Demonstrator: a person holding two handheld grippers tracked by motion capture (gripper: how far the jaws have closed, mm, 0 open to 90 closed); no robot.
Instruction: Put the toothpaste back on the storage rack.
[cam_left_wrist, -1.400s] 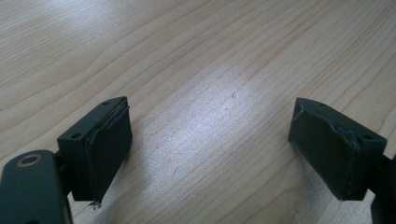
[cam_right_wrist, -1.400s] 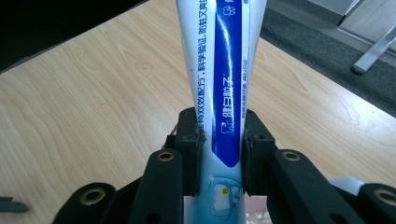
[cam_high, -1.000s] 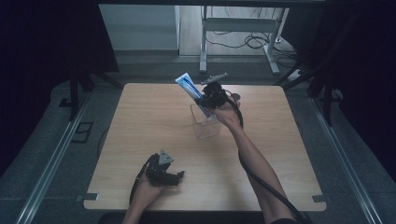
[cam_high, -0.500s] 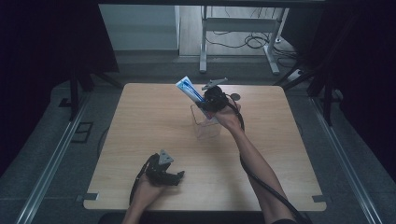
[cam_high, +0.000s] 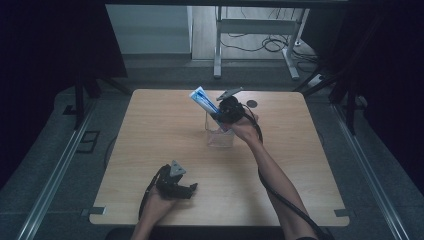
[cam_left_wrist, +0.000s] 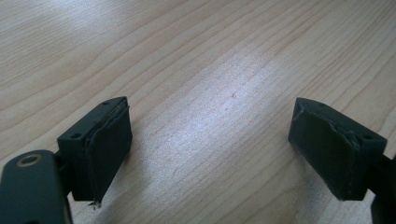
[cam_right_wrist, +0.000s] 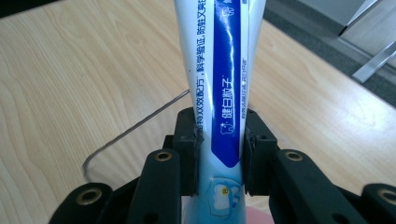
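Note:
A white and blue toothpaste tube (cam_high: 201, 100) stands tilted, its flat end up and to the left, above a clear plastic cup (cam_high: 219, 136) at the table's far middle. My right gripper (cam_high: 223, 116) is shut on the tube's lower part, just over the cup's mouth. In the right gripper view the pads press the tube (cam_right_wrist: 224, 70) from both sides at my right gripper (cam_right_wrist: 220, 154), with the cup's thin rim (cam_right_wrist: 135, 125) showing below left. My left gripper (cam_high: 192, 188) rests near the front edge, open, with bare wood between its jaws (cam_left_wrist: 210, 149).
The wooden table (cam_high: 150, 130) is bare at left and right. A small dark round disc (cam_high: 251, 104) lies behind the right hand. Metal table legs and cables stand on the floor beyond the far edge.
The right gripper with the tube has sunk slightly toward the cup. The left gripper has not moved.

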